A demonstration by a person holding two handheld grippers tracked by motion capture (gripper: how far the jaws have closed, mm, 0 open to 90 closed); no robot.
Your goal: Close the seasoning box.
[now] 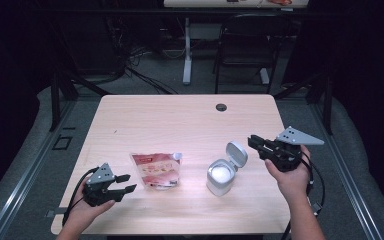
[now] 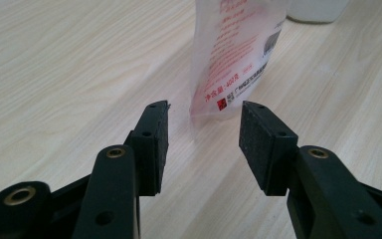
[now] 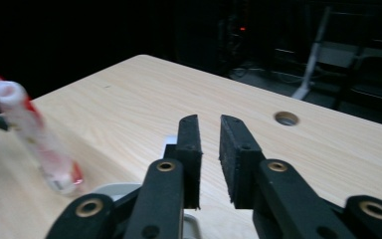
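Glossy plastic pouch beside cylindrical white canister.

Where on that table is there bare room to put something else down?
The far half of the table, from the pouch and the open white jar back to the round hole, is bare. So is the near strip in front of the jar. It is crowded between left gripper and pouch.
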